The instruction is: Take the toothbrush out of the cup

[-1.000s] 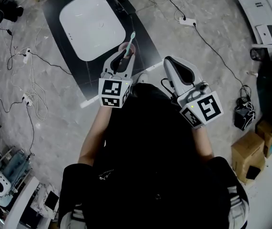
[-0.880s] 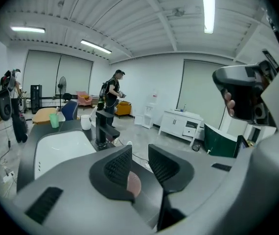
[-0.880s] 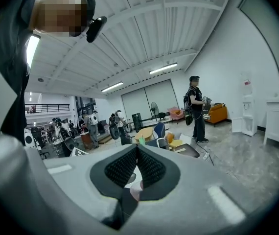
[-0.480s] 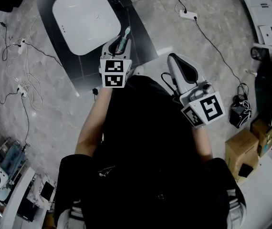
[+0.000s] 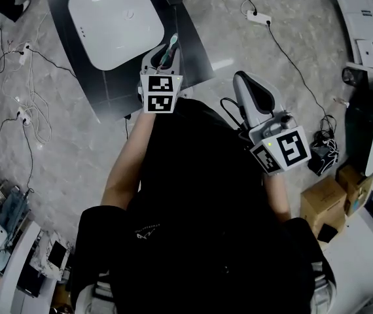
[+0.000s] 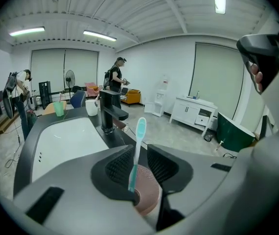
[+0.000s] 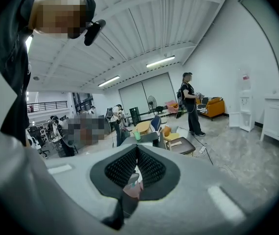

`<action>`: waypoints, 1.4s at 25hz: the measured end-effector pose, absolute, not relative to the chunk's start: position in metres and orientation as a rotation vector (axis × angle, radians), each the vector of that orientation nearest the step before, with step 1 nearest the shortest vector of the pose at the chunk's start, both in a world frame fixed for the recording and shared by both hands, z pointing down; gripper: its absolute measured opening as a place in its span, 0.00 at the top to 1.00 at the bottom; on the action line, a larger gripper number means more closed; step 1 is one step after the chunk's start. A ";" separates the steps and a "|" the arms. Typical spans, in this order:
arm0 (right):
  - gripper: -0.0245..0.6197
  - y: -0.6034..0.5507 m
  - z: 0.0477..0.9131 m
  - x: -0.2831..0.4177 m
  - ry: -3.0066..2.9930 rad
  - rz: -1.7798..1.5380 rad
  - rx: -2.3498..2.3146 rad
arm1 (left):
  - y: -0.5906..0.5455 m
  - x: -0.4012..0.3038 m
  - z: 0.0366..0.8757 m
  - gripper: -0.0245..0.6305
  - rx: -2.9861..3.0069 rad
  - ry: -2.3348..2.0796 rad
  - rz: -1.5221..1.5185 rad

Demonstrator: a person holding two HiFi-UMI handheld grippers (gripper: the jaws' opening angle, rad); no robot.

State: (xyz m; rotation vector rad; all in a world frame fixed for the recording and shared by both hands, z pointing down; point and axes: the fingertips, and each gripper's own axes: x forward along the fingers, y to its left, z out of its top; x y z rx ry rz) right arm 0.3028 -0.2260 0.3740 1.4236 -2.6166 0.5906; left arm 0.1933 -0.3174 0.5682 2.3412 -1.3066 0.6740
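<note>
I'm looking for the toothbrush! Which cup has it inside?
The pink cup, gripped by the left gripper, holds the teal toothbrush. The green cup and white mug stand far off beyond the sink.

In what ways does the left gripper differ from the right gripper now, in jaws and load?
The left gripper has its jaws apart, clamped on the pink cup that holds the toothbrush; the right gripper has its jaws together at the tips, gripping nothing. In the head view the left gripper is over the dark counter, the right gripper over the floor. Both carry a marker cube.
</note>
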 end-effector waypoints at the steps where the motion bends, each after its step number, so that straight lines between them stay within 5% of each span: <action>1: 0.95 -0.227 0.375 0.304 -2.612 0.595 1.429 | -0.319 0.193 0.569 0.82 2.337 -1.317 0.677; 13: 0.95 -0.230 0.382 0.305 -2.602 0.600 1.428 | -0.325 0.188 0.568 0.92 2.332 -1.360 0.689; 35: 0.95 -0.221 0.381 0.265 -2.657 0.569 1.321 | -0.321 0.144 0.462 0.92 2.364 -1.494 0.119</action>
